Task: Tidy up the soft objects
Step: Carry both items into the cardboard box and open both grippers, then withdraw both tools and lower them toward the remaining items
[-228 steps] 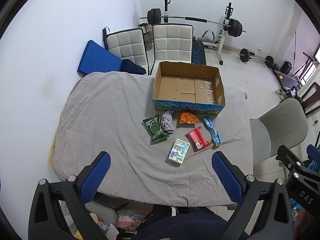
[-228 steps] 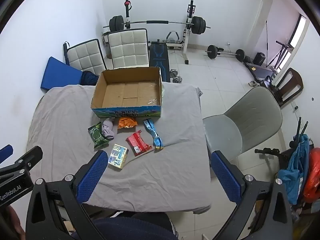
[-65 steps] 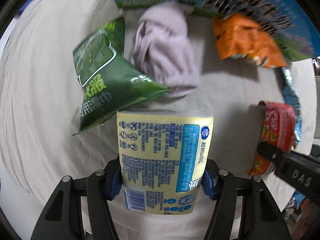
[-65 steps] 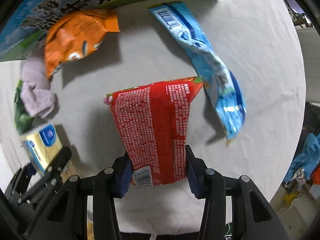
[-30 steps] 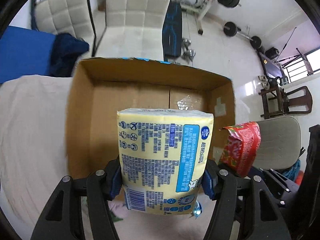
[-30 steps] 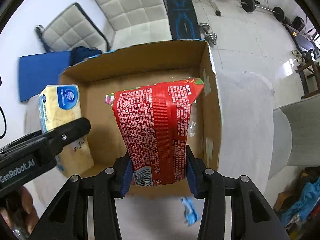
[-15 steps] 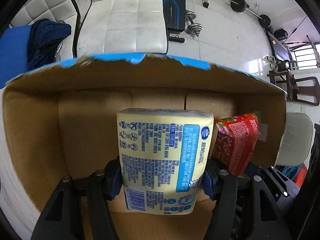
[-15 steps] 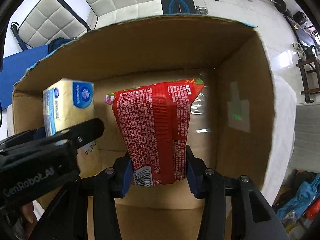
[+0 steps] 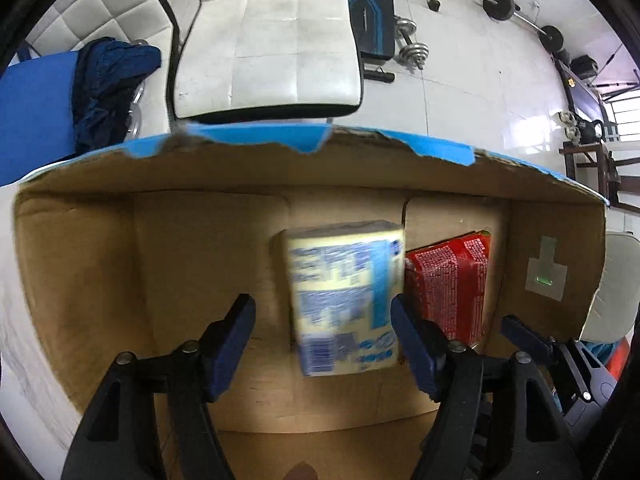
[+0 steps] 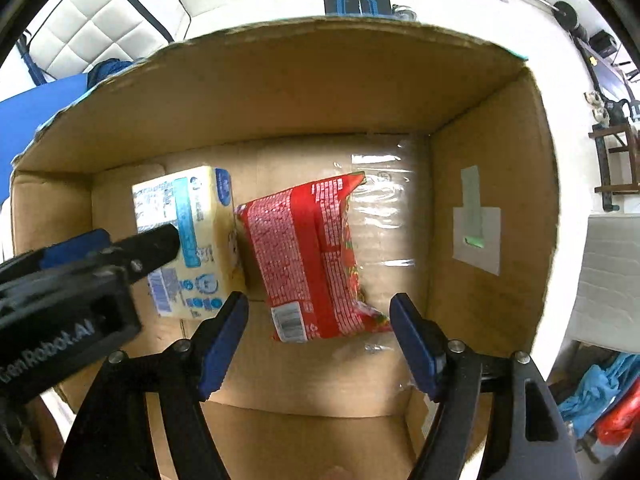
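Both grippers hang over the open cardboard box (image 9: 80,264). My left gripper (image 9: 322,316) is open; the yellow tissue pack (image 9: 344,300) sits between its jaws, blurred, down in the box and free of the pads. My right gripper (image 10: 318,316) is open above the red snack packet (image 10: 312,256), which lies on the box floor (image 10: 304,376). In the right wrist view the tissue pack (image 10: 192,240) lies just left of the red packet, partly behind the left gripper's body (image 10: 68,300). The red packet (image 9: 452,280) shows right of the tissue pack in the left wrist view.
The box's walls (image 10: 492,208) stand around both grippers. Beyond the torn far rim (image 9: 312,140) stand white padded chairs (image 9: 272,40), a blue mat (image 9: 36,108) and weights (image 9: 412,48) on the tiled floor. Grey cloth (image 9: 12,280) lies left of the box.
Both grippers have opened and let go. The tissue pack and the red packet have dropped onto the box floor, side by side.
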Action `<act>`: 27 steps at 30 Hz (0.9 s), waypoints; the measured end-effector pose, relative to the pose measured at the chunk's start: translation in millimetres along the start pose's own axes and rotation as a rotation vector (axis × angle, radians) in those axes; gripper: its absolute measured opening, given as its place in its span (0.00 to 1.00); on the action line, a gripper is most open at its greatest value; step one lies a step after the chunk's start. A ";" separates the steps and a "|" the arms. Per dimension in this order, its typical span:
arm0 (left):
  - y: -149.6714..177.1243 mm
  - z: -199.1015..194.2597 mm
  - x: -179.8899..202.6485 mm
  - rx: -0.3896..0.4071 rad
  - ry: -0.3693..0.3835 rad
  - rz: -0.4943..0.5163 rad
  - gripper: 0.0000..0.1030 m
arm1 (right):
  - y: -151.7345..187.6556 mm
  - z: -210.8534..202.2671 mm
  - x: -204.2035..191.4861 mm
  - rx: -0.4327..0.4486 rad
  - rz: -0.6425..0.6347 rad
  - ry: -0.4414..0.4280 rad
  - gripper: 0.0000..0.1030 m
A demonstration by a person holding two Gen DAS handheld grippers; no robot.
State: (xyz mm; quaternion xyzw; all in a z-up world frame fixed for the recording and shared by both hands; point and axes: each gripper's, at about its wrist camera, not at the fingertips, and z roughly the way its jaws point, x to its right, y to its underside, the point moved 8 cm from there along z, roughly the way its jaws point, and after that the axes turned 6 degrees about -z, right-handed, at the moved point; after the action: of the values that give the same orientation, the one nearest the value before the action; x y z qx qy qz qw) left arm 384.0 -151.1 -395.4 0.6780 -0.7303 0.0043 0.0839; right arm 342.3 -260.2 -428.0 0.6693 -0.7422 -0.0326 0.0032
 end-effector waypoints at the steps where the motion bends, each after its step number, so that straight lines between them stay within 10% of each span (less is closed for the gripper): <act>1: 0.0 -4.2 -1.3 0.012 0.000 -0.002 0.67 | 8.4 -9.3 -3.4 0.000 -0.004 0.006 0.74; 5: 4.7 -22.6 -11.2 0.069 -0.018 -0.008 0.85 | 29.3 -26.2 -11.5 0.021 -0.018 -0.012 0.99; 9: 18.7 -39.9 -19.8 0.124 -0.058 0.017 0.99 | 56.1 -39.1 -19.8 0.054 -0.021 -0.013 1.00; 27: 134.7 -160.9 -52.4 0.466 -0.099 -0.004 0.99 | 120.5 -135.5 -32.1 0.291 -0.068 0.063 1.00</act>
State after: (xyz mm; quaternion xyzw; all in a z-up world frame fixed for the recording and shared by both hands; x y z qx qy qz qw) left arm 272.8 -69.0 -229.0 0.6799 -0.7114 0.1391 -0.1107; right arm 232.5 -221.9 -285.2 0.6882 -0.7155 0.0965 -0.0717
